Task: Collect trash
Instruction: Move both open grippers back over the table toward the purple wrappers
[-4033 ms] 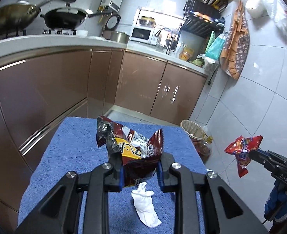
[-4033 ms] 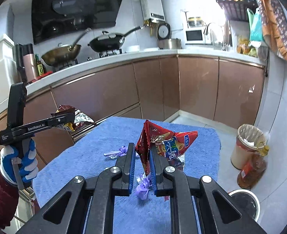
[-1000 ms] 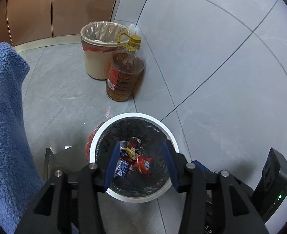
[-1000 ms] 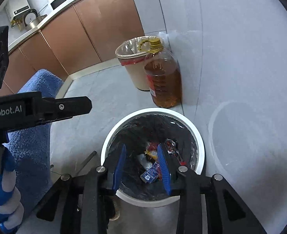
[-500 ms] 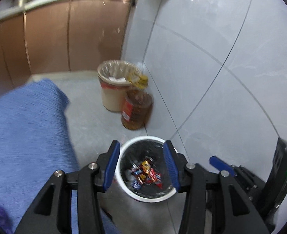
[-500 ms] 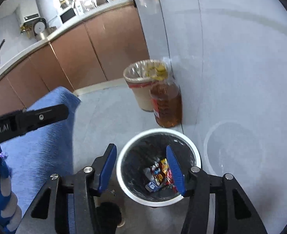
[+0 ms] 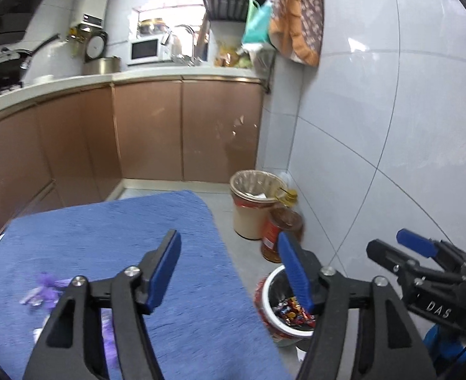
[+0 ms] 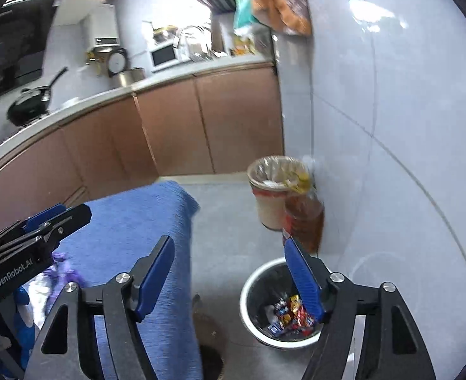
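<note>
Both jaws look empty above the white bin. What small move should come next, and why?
Probably swing the left gripper back over the blue cloth toward the purple wrapper: its jaws are opening with nothing between them, the snack bags already lie in the white bin, and that wrapper remains.

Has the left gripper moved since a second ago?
Yes. The left gripper has lifted up and away from the white bin, which now sits lower right of its empty, opening jaws.

My right gripper [image 8: 229, 269] is empty, jaws opening. White-rimmed bin [image 8: 255, 285] at 5 o'clock on the floor, wrappers [image 8: 288, 315] inside. Blue towel [image 8: 138, 221] at 9 o'clock with purple scraps [image 8: 62, 270]. Left gripper [image 8: 71, 213] over its near edge. Oil bottle [image 8: 302, 218] just past the bin, touching a lined bucket [image 8: 272, 190].
</note>
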Demonstrator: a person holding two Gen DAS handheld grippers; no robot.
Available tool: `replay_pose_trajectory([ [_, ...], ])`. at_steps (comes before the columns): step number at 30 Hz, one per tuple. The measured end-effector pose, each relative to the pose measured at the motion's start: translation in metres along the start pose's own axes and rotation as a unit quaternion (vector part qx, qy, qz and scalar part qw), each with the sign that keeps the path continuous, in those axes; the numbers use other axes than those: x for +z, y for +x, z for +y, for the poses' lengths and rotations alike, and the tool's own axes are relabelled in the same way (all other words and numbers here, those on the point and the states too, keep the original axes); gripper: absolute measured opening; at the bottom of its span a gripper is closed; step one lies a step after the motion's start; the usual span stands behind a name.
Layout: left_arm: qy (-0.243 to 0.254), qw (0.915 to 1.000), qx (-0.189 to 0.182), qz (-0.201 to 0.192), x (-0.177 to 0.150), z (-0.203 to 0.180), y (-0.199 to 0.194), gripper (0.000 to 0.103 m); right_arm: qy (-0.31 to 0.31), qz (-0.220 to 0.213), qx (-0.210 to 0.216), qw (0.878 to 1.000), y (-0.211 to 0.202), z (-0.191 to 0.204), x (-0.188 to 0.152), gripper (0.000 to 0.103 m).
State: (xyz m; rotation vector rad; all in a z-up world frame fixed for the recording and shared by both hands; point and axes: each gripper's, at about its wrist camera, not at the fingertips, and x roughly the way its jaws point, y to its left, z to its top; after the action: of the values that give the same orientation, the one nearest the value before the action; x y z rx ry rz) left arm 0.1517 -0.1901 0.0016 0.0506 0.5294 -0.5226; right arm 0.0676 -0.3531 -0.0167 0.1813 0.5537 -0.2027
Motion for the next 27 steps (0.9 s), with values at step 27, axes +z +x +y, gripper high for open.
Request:
replay_pose_trajectory([
  [27,-0.04,0.9917,0.089,-0.083,-0.034,0.102,-0.157,0.077,-0.095,-0.075,0.033,0.992,-0.092,0.117,0.007,0.08],
])
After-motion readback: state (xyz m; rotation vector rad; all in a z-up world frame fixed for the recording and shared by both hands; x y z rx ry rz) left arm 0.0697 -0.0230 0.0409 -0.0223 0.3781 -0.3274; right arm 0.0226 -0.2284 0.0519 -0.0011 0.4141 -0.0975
